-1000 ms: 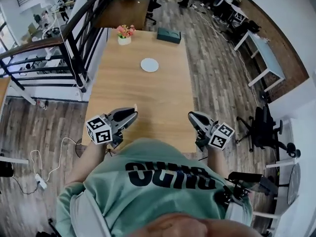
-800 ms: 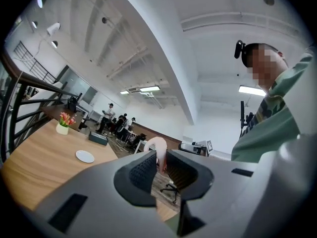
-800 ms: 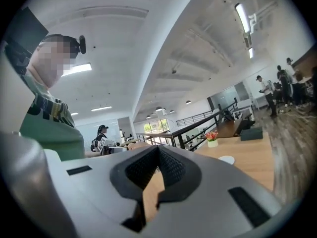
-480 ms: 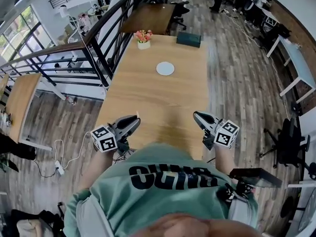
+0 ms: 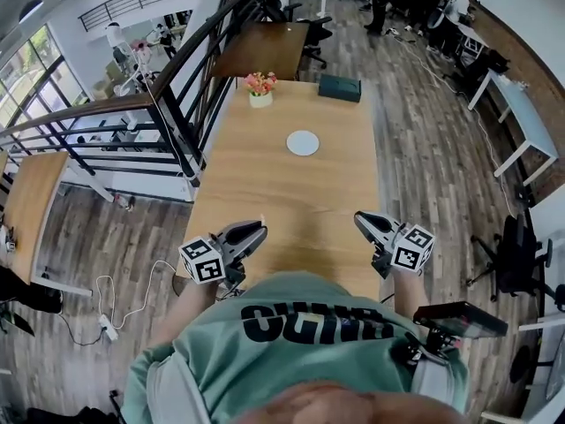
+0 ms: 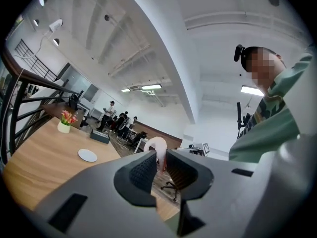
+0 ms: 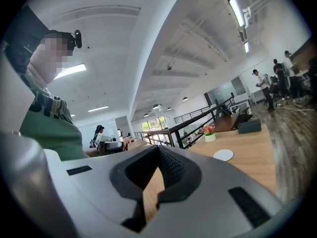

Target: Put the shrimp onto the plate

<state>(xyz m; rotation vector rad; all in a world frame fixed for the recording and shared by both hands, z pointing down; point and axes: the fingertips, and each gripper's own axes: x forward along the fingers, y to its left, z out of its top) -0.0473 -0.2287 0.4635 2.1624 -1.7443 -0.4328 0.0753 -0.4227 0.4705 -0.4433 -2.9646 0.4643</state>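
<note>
A pale pink curled shrimp [image 6: 157, 150] sticks up between the jaws of my left gripper [image 6: 159, 156], which is shut on it. That left gripper [image 5: 253, 233] hovers over the near left corner of the long wooden table [image 5: 274, 184]. A small round white plate [image 5: 303, 142] lies far up the table, well apart from both grippers; the same plate [image 6: 87, 155] shows low on the left in the left gripper view. My right gripper [image 5: 363, 220] hangs over the near right edge. In its own view the right gripper [image 7: 158, 148] has its tips together with nothing held.
A white pot of pink flowers [image 5: 259, 87] and a dark green box [image 5: 340, 87] stand at the table's far end. A black railing [image 5: 181, 104] runs along the left side. Office chairs and people are on the wooden floor beyond and to the right.
The head view has shifted, so the table, plate and grippers sit lower and further right in the picture. Both grippers keep the same pose over the near edge.
</note>
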